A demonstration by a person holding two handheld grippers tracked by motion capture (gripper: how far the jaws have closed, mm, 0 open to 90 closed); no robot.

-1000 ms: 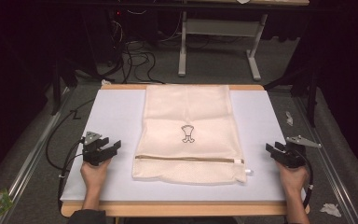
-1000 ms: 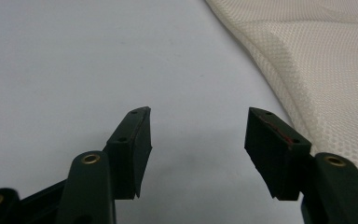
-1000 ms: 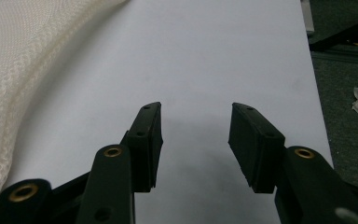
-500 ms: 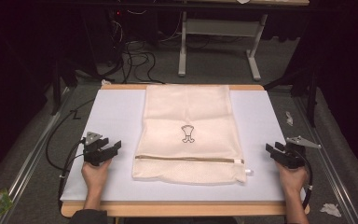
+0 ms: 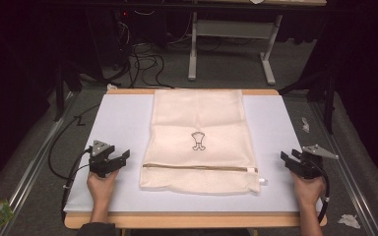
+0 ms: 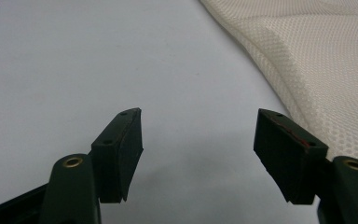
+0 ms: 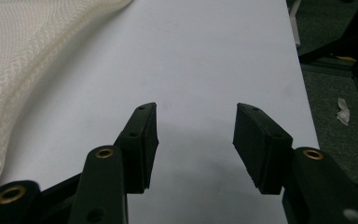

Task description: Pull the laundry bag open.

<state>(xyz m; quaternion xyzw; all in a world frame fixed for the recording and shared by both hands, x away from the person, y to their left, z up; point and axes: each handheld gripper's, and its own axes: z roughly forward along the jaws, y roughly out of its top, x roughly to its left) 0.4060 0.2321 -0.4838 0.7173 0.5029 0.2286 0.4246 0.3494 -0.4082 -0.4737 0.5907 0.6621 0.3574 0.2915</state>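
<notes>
Mesh bag lies flat in the middle of the counter, cream, far edge at the counter's far rim, near edge short of the near rim. Zip runs across it close to the near edge, small dark print mid-bag. Left gripper sits on bare counter just left of the bag's near left corner, not touching; jaws have just been opening, now wide apart with nothing between them. In the left gripper view the bag's edge passes just beside one jaw. Right gripper on bare counter right of the bag, near the counter's right edge, well apart from the cloth; jaws have just been opening too, wide, nothing between. Right gripper view: bag off to one side, open white surface ahead. Free strips of counter on both sides of the bag
</notes>
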